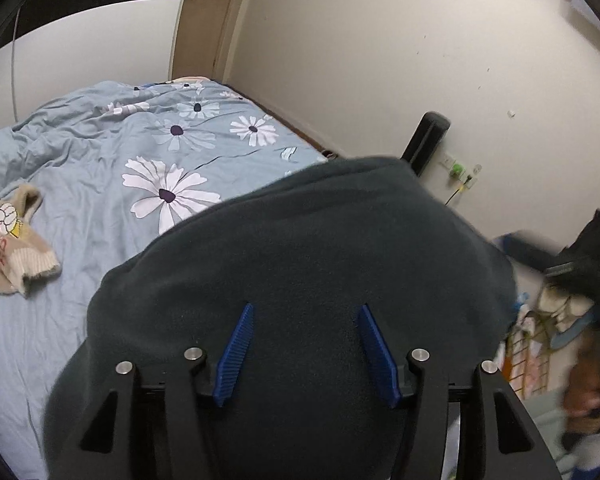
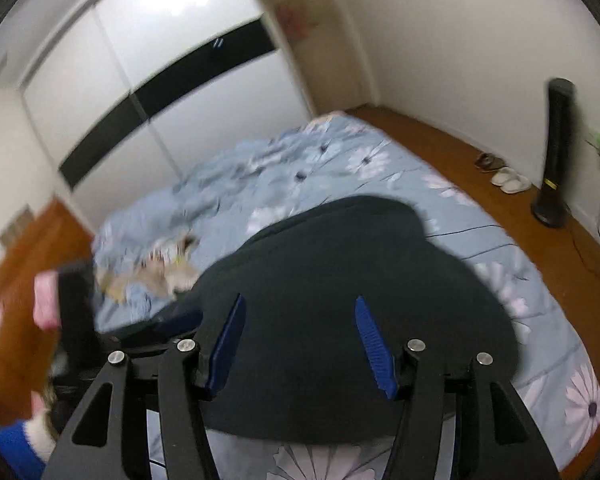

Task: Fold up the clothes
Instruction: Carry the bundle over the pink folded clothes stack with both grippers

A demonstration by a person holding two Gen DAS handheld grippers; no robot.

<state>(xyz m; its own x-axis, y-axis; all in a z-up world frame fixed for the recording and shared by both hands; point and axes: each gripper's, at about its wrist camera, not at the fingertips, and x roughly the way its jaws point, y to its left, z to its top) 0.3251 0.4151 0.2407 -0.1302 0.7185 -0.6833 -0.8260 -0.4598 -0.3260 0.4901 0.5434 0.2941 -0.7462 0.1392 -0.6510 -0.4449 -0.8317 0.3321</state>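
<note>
Soft even indoor light; right wrist view motion-blurred; fisheye bending, dark corners.

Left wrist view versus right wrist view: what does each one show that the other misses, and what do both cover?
Only the left wrist view shows the wall socket with a green plug and cluttered clothing at its right edge.

Only the right wrist view shows the wooden floor, the pale slippers and the whole black-banded wardrobe.

Both show the dark fleece garment on the floral bed cover, the beige printed garment, the black tower appliance, and open blue-padded jaws.
</note>
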